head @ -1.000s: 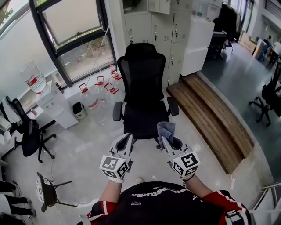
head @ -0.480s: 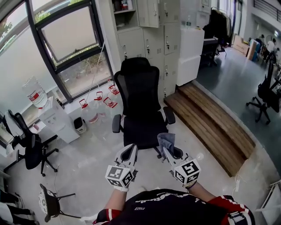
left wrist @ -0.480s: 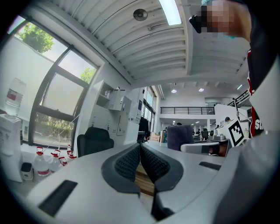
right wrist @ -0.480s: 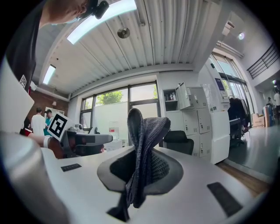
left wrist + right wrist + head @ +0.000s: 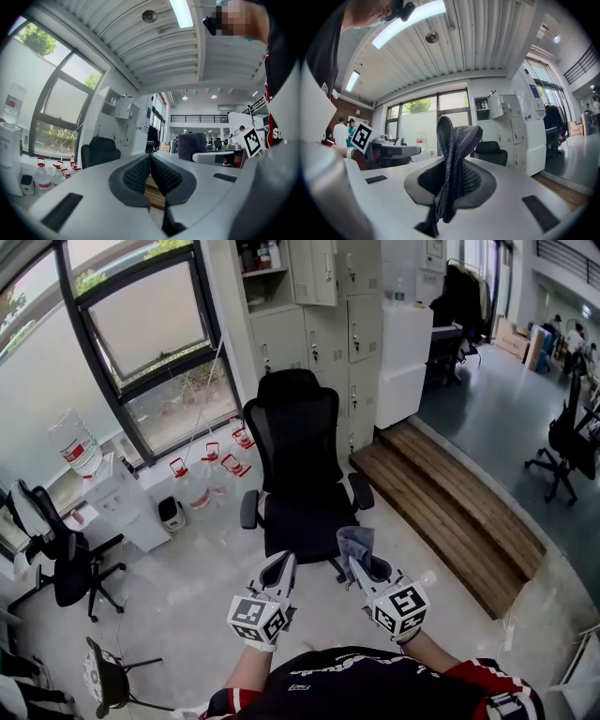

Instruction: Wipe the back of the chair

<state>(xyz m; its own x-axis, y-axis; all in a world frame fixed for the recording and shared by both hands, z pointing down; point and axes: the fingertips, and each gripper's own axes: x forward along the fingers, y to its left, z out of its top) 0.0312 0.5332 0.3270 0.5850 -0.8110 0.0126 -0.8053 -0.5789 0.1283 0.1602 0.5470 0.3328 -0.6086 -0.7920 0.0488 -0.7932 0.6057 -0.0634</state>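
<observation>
right claw (image 5: 451, 165) pinching knitted cloth (image 5: 458, 137), black mesh chair (image 5: 298, 432)

Black shirt (image 5: 361, 682), red sleeves (image 5: 474, 678)

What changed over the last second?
Little. In the head view the black office chair and both grippers sit a bit lower in frame, so the camera likely tilted up. The right gripper still clamps the grey cloth; the left gripper is still shut and empty. The chair is not yet touched.

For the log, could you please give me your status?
Left gripper shut, empty. Right gripper shut on cloth. Chair ahead, untouched. Nothing in the way.
</observation>
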